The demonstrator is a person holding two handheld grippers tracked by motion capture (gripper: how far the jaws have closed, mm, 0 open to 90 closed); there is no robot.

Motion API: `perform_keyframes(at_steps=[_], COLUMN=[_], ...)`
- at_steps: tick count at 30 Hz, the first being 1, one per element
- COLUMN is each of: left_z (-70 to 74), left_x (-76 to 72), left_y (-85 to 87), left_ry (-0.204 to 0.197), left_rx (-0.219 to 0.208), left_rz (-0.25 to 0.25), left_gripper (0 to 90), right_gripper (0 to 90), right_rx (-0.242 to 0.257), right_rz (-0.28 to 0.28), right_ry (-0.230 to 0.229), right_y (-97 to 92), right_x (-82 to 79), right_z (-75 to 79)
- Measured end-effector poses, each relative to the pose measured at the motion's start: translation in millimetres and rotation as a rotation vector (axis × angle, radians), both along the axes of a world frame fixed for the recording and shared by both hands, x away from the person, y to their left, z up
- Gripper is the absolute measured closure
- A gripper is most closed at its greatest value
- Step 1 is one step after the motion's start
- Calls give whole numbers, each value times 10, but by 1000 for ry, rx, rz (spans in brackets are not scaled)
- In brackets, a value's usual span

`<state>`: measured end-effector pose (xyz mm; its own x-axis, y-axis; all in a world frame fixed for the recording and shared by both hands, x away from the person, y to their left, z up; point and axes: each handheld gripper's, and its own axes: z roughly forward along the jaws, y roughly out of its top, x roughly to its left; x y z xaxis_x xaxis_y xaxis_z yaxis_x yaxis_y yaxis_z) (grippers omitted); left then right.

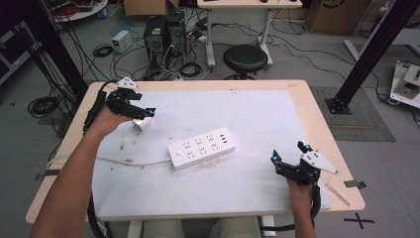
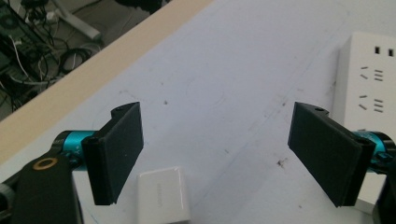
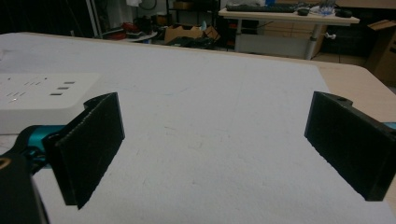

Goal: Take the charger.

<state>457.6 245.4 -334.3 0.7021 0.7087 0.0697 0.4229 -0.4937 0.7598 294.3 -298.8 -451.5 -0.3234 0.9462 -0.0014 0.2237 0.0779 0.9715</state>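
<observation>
High view: white mat, cluttered floor

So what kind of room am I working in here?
Most likely a lab or engineering workshop. Behind the table sit desktop computer towers among loose cables on the floor, with a black stool and cardboard boxes nearby.

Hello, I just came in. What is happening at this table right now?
A person sits at a table with a two-jaw tool in each hand. The left tool is open and hovers over a small white charger block, which lies on the white mat near its jaws, not yet gripped. A white power strip lies in the middle of the mat, its cord running to the left. The right tool is open and holds nothing.
</observation>
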Motion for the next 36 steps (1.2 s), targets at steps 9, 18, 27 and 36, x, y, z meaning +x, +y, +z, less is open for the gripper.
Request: perform_keyframes(at_steps=[9, 18, 27, 36], left_z=[-221, -492, -630, -763], left_x=[130, 244, 334, 395], left_y=[56, 181, 220, 215], left_ry=[64, 140, 190, 234], left_rx=[50, 87, 98, 134], left_rz=[71, 169, 203, 219], left_gripper=[182, 182, 182, 183], right_gripper=[48, 48, 48, 48], right_rx=[-1, -5, -5, -5], right_rz=[-6, -5, -4, -4], right_ry=[6, 7, 6, 8], right_y=[3, 6, 3, 2], right_x=[1, 8, 8, 11], right_z=[1, 1, 1, 1])
